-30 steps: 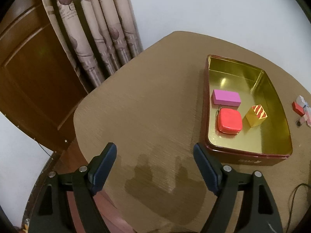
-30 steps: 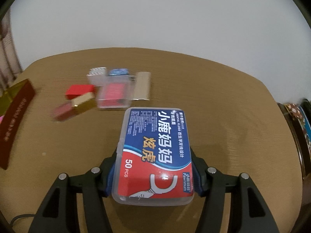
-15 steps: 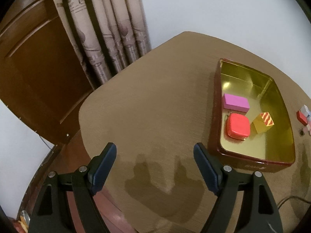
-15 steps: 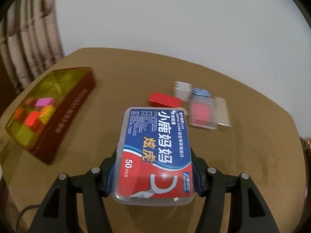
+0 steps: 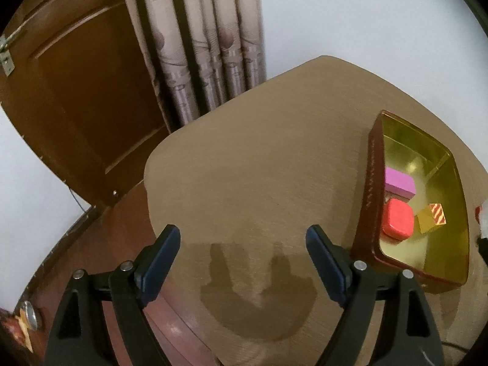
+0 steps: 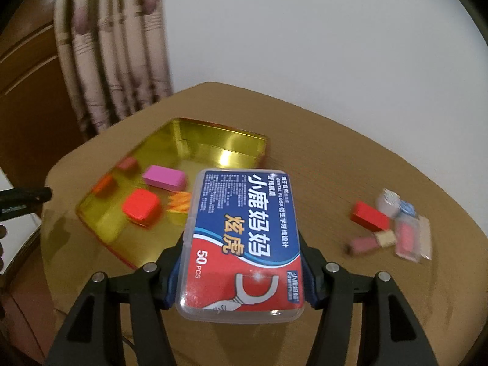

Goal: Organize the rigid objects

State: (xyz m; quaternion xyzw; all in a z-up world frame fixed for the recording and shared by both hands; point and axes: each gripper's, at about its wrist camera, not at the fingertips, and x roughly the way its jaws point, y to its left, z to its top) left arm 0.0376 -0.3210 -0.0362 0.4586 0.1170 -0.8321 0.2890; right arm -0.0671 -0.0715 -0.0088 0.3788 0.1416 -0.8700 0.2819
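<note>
My right gripper (image 6: 243,253) is shut on a clear dental floss box (image 6: 244,238) with a blue and red label, held above the table beside the gold tin (image 6: 213,131). Inside the tin lie a pink block (image 6: 164,177), a red rounded block (image 6: 141,209) and a yellow striped block (image 5: 433,221). My left gripper (image 5: 243,235) hangs over bare tabletop to the left of the tin (image 5: 370,183). Its jaws are opening and nothing is between them.
Several small items lie loose on the right of the table, among them a red block (image 6: 369,219) and a clear case (image 6: 407,239). A curtain (image 5: 198,45) and a wooden door (image 5: 76,91) stand beyond the table's left edge (image 5: 149,183).
The right gripper has carried the floss box left, away from the loose items and up to the tin. The left view has swung left, so the tin now sits at its right edge.
</note>
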